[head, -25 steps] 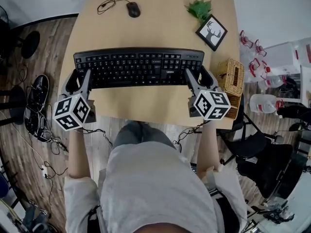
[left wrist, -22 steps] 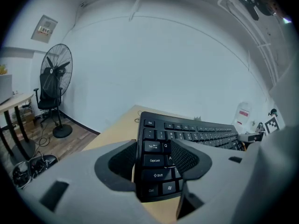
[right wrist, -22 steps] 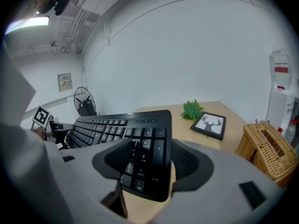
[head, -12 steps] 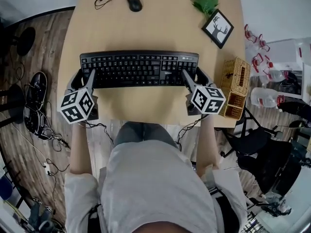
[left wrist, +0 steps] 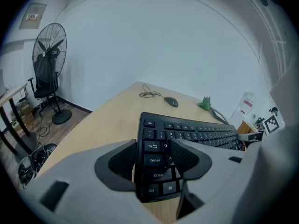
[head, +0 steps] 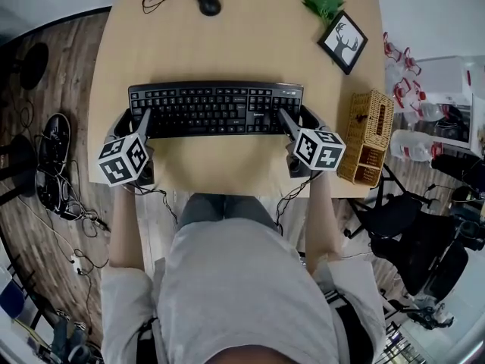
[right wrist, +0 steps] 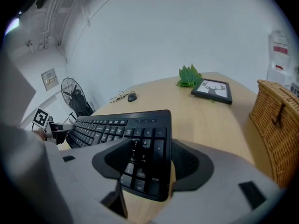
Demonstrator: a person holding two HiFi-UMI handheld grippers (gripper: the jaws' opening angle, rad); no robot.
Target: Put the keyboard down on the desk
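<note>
Gripping the keyboard (head: 216, 108) at both short ends: left gripper (left wrist: 156, 160) clamped across the Caps Lock end, right gripper (right wrist: 149, 160) across the number pad. Sits mid-frame in the head view, low over the desk (head: 227, 48), perhaps touching it. Likely light, stiff plastic, a bit slick; best held at the ends, kept level, pinching the frame rather than the keys.
</note>
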